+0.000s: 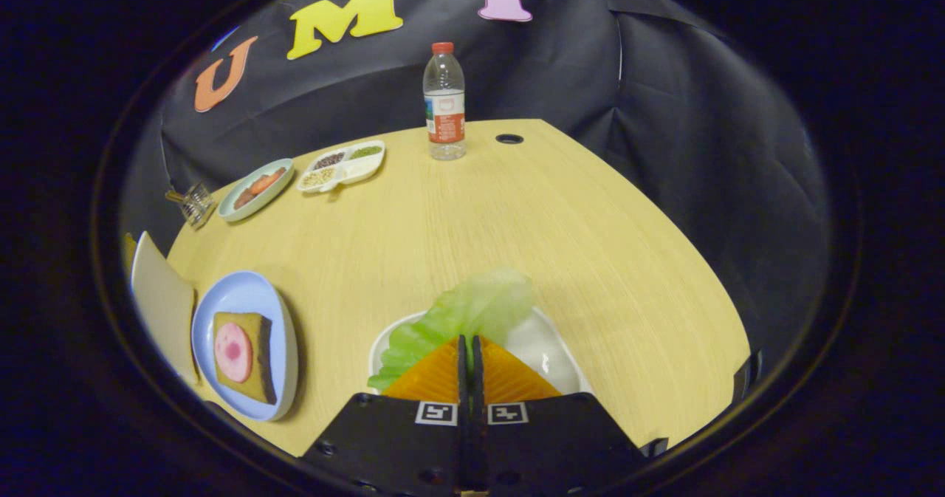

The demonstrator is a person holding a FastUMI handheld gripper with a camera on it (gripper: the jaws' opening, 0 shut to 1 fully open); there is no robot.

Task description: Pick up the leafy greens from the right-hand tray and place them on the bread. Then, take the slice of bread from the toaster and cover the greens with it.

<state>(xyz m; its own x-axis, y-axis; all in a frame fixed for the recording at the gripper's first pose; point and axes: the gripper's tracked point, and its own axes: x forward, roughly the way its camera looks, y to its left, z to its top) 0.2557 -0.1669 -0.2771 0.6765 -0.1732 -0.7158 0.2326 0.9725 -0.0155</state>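
we see our gripper (469, 340) with its two fingers drawn nearly together, only a thin slit between them, and the stem edge of the leafy greens (472, 312) runs into that slit at the tips. it looks as though both fingers pinch the leaf, though the contact itself is hidden behind the fingers, so we say this with some caution. the greens spread out ahead of the fingertips and to their left, a pale ruffled leaf over the white tray (550, 349), which sits directly under and just beyond the fingers on the wooden table (576, 224). whether the leaf is lifted clear of the tray or rests on it, we cannot tell.

to the left of the fingers lies a light blue plate (251, 294) carrying a slice of bread (258, 342) with a round pink slice of meat (233, 351) on top. just left of that plate stands a pale flat object, cut off by the view. far beyond the fingers, toward the back of the table, we see a green oval dish (240, 201) with some food in it, a white divided tray (362, 168) of small portions beside it, a small wire item (193, 201) at the table's far left corner, and a water bottle (444, 102) standing upright with a red cap. a dark round hole (509, 139) sits in the tabletop just right of the bottle.
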